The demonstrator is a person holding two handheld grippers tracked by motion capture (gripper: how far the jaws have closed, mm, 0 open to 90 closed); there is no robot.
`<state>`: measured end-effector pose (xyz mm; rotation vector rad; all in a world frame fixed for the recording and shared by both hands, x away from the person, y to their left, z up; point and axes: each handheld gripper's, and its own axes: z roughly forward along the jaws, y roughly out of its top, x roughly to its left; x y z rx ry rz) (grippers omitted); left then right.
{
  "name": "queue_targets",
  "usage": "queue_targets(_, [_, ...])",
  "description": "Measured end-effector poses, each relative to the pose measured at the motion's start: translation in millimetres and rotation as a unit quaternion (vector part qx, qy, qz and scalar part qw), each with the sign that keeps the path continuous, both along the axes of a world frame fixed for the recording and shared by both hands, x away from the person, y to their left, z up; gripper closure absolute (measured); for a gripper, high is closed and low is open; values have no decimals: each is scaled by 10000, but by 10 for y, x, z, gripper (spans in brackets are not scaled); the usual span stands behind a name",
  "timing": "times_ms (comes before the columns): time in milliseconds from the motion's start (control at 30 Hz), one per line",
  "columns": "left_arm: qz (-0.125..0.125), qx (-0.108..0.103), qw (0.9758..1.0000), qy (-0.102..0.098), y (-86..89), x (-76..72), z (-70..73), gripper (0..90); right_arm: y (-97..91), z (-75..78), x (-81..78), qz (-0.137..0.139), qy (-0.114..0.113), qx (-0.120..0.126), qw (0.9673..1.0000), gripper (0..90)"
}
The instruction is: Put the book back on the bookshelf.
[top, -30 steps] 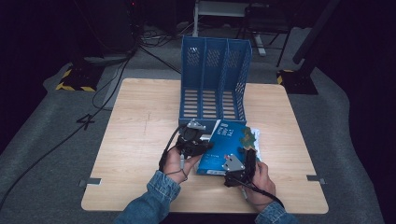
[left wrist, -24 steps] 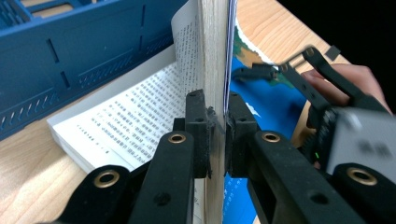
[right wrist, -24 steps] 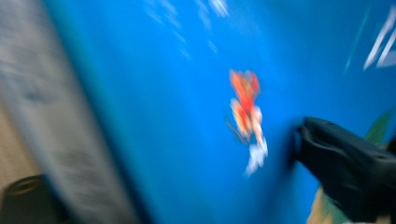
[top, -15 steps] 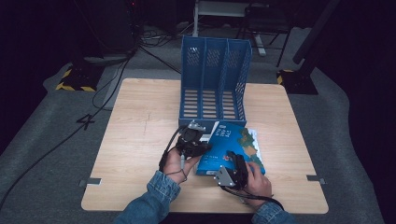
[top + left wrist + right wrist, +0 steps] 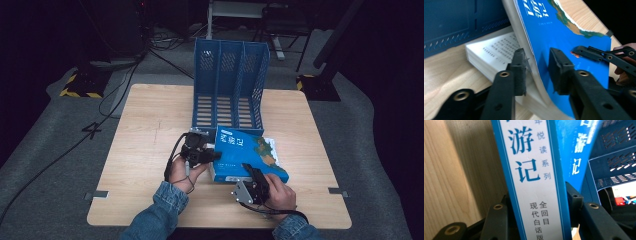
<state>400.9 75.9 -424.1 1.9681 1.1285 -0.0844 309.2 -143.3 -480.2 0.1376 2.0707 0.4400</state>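
A blue book [image 5: 240, 150] with a map on its cover lies in front of the blue file rack [image 5: 230, 80], its near side raised. My right gripper [image 5: 252, 176] has just been closing and is shut on the book's white-banded spine [image 5: 534, 177], which fills the gap of the right gripper [image 5: 539, 195]. My left gripper [image 5: 212, 155] is at the book's left edge. Its jaws have just been opening, and the left gripper [image 5: 537, 65] stands open, with the curled cover [image 5: 564, 32] between the pads and not pressed. A white block of printed pages [image 5: 496, 50] lies under the cover.
The file rack stands upright at the back middle of the wooden table [image 5: 145, 125], with three open slots facing the person. Bare wood lies left and right of the book. Cables and dark equipment sit on the floor beyond the table's far edge.
The right gripper has shifted left along the book's near edge and closed on the spine. The left gripper's jaws have parted around the cover. The book's near side sits higher.
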Motion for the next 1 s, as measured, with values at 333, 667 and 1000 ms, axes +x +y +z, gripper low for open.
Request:
queue_targets(333, [239, -430, 9984, -284, 301, -73, 68, 532, -76, 259, 43, 15, 566, 397, 9976, 616])
queue_targets(667, [828, 795, 9888, -950, 896, -302, -104, 522, -268, 603, 87, 9, 1001, 1402, 9850, 622])
queue_targets(1000, [598, 2141, 9614, -1624, 1178, -345, -412, 497, -375, 830, 93, -68, 1198, 1878, 9748, 624])
